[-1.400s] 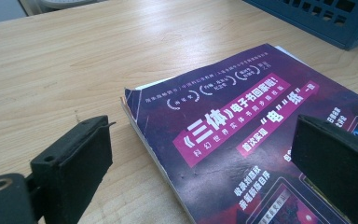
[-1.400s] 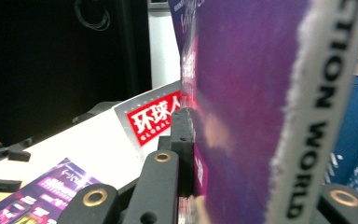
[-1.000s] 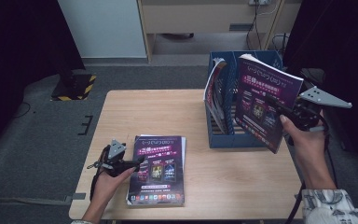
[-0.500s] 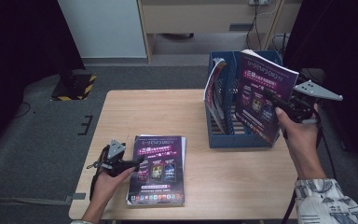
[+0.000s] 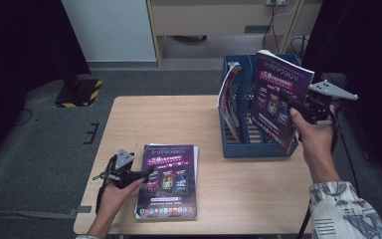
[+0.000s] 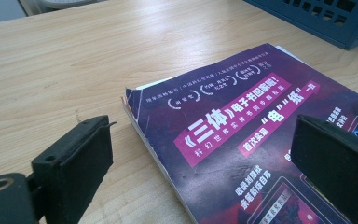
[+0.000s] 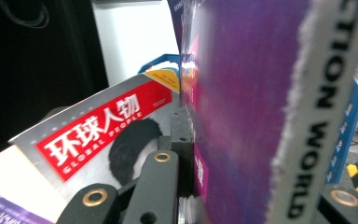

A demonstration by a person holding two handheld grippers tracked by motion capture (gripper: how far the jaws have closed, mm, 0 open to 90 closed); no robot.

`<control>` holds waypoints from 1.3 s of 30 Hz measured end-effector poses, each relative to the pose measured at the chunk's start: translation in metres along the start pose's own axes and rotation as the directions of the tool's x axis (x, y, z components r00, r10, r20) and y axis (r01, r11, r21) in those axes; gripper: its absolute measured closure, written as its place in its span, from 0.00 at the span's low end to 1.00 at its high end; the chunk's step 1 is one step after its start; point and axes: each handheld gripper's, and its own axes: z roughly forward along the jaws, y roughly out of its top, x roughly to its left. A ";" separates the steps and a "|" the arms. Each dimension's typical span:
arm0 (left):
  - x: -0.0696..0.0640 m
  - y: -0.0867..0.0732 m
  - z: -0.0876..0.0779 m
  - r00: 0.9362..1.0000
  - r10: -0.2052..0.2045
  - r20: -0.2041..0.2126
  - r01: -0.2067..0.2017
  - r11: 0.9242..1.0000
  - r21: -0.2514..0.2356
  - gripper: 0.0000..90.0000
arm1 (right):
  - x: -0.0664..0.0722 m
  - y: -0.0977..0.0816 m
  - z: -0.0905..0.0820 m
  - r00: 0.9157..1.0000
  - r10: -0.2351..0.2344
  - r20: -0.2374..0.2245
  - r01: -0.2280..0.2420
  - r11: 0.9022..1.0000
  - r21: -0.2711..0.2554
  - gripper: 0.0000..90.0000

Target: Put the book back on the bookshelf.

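My right gripper (image 5: 298, 107) is shut on a purple magazine (image 5: 277, 97), which it holds upright over the blue file holder (image 5: 258, 148). Seen from the right gripper view, this gripper (image 7: 190, 140) clamps the magazine (image 7: 242, 93) edge-on. A red-titled magazine (image 7: 107, 135) leans in the holder beside it, and the high view shows it as the curved magazine (image 5: 230, 97). A stack of purple magazines (image 5: 168, 181) lies flat near the table's front edge. My left gripper (image 5: 138, 174) rests at its left edge. Its jaws stand open across the top magazine's corner (image 6: 242, 121), left gripper (image 6: 205, 163).
The wooden table (image 5: 179, 119) has bare room at its back left and in front of the holder. The holder's wall (image 6: 321, 18) stands beyond the flat stack. A cabinet (image 5: 219, 20) and a dark curtain stand behind the table.
My right hand has carried the upright purple magazine leftward, closer over the file holder. The left gripper and the flat stack have not moved.
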 end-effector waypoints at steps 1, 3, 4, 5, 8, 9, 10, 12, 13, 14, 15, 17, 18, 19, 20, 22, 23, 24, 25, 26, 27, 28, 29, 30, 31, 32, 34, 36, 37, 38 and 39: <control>0.000 0.000 0.000 1.000 0.000 0.000 0.000 1.000 -0.002 0.06 | 0.000 0.000 0.002 1.000 -0.002 0.006 0.002 1.000 0.002 0.92; 0.000 0.000 0.000 1.000 0.001 0.000 -0.001 1.000 -0.002 0.06 | -0.001 0.002 0.008 1.000 -0.001 0.024 0.001 1.000 0.000 0.92; 0.000 0.000 0.000 1.000 0.000 0.000 0.000 1.000 -0.002 0.06 | -0.001 0.002 0.010 1.000 0.002 0.031 -0.002 1.000 -0.002 0.92; 0.000 0.000 0.000 1.000 0.000 0.000 0.000 1.000 -0.001 0.06 | -0.002 0.002 0.012 0.999 0.007 0.039 -0.007 1.000 -0.003 0.92; 0.000 0.000 0.000 1.000 0.000 0.001 0.000 1.000 0.000 0.06 | -0.005 0.002 0.017 0.998 0.017 0.055 -0.017 1.000 -0.003 0.92; 0.000 0.000 0.000 1.000 0.002 0.000 -0.002 1.000 -0.001 0.06 | -0.005 0.002 0.019 0.998 0.018 0.059 -0.018 1.000 -0.001 0.92; 0.000 0.000 0.000 1.000 0.001 0.000 -0.001 1.000 -0.002 0.06 | -0.006 0.002 0.021 0.998 0.019 0.065 -0.020 1.000 0.003 0.92; -0.001 0.000 0.000 1.000 0.003 0.000 -0.003 1.000 -0.002 0.06 | -0.007 0.002 0.025 0.997 0.020 0.080 -0.020 1.000 0.004 0.92; -0.001 0.000 0.000 1.000 0.006 -0.001 -0.006 1.000 0.000 0.06 | -0.007 0.002 0.026 0.996 0.021 0.087 -0.022 1.000 0.003 0.92; -0.001 0.000 0.000 1.000 0.007 0.000 -0.007 1.000 0.001 0.06 | -0.008 0.001 0.028 0.996 0.026 0.088 -0.026 1.000 0.001 0.92; -0.001 0.000 0.000 1.000 0.008 0.000 -0.008 1.000 0.002 0.06 | -0.009 0.001 0.030 0.995 0.029 0.090 -0.029 1.000 -0.002 0.92; -0.001 0.000 0.001 1.000 0.009 0.000 -0.009 1.000 0.002 0.06 | -0.009 0.001 0.034 0.995 0.035 0.095 -0.035 0.999 -0.002 0.92; -0.002 0.000 0.001 1.000 0.010 0.000 -0.010 1.000 0.002 0.06 | -0.009 0.001 0.036 0.995 0.034 0.095 -0.034 0.999 -0.002 0.92; -0.002 0.000 0.001 1.000 0.010 0.000 -0.010 1.000 0.003 0.06 | -0.009 0.000 0.039 0.994 0.037 0.100 -0.036 0.999 -0.003 0.92; -0.002 0.000 0.001 1.000 0.009 0.000 -0.009 1.000 0.002 0.06 | -0.009 0.001 0.042 0.994 0.037 0.103 -0.037 0.999 -0.001 0.92; -0.001 0.000 0.001 1.000 0.007 -0.001 -0.007 1.000 0.003 0.06 | -0.009 0.001 0.047 0.994 0.037 0.107 -0.038 0.999 0.000 0.92; -0.001 0.000 0.001 1.000 0.007 -0.001 -0.007 1.000 0.003 0.06 | -0.008 0.001 0.049 0.993 0.037 0.110 -0.038 0.999 0.001 0.92; -0.001 -0.001 0.001 1.000 0.006 0.000 -0.006 1.000 0.003 0.06 | -0.008 0.001 0.052 0.993 0.037 0.114 -0.037 0.999 0.001 0.92; -0.002 -0.001 0.001 1.000 0.005 0.000 -0.005 1.000 0.003 0.06 | -0.008 0.001 0.055 0.992 0.042 0.118 -0.042 0.999 -0.001 0.92; -0.002 -0.001 0.001 1.000 0.006 0.000 -0.006 1.000 0.004 0.06 | -0.010 0.000 0.058 0.991 0.048 0.127 -0.048 0.999 -0.005 0.92; -0.002 -0.001 0.002 1.000 0.006 0.000 -0.006 1.000 0.004 0.06 | -0.010 -0.001 0.060 0.990 0.053 0.130 -0.053 0.999 -0.007 0.92; -0.002 -0.001 0.002 1.000 0.006 0.000 -0.006 1.000 0.004 0.06 | -0.010 -0.001 0.063 0.990 0.056 0.132 -0.055 0.998 -0.007 0.92; -0.002 -0.001 0.002 1.000 0.008 0.000 -0.008 1.000 0.004 0.06 | -0.011 -0.002 0.065 0.989 0.057 0.135 -0.057 0.998 -0.006 0.92; -0.002 -0.001 0.001 1.000 0.009 0.000 -0.009 1.000 0.004 0.06 | -0.011 -0.002 0.067 0.989 0.056 0.138 -0.056 0.998 -0.004 0.92; -0.002 -0.001 0.001 1.000 0.008 0.001 -0.008 1.000 0.002 0.06 | -0.011 -0.003 0.069 0.989 0.054 0.141 -0.055 0.999 -0.001 0.92; -0.002 0.000 0.001 1.000 0.008 0.000 -0.008 1.000 0.002 0.06 | -0.011 -0.003 0.071 0.988 0.055 0.145 -0.056 0.998 0.000 0.92; -0.002 0.000 0.001 1.000 0.008 0.000 -0.008 1.000 0.002 0.06 | -0.012 -0.005 0.076 0.987 0.060 0.149 -0.060 0.998 -0.003 0.92; -0.002 -0.001 0.001 1.000 0.008 -0.001 -0.008 1.000 0.002 0.06 | -0.013 -0.006 0.080 0.986 0.063 0.154 -0.062 0.998 -0.008 0.92; -0.002 0.000 0.001 1.000 0.008 -0.002 -0.008 1.000 0.002 0.06 | -0.014 -0.006 0.081 0.985 0.067 0.157 -0.067 0.998 -0.010 0.92; -0.002 0.000 0.001 1.000 0.008 -0.001 -0.008 1.000 0.002 0.06 | -0.014 -0.007 0.082 0.985 0.067 0.158 -0.066 0.998 -0.011 0.92; -0.002 -0.001 0.001 1.000 0.009 -0.001 -0.009 1.000 0.002 0.06 | -0.014 -0.008 0.084 0.984 0.069 0.162 -0.068 0.998 -0.009 0.92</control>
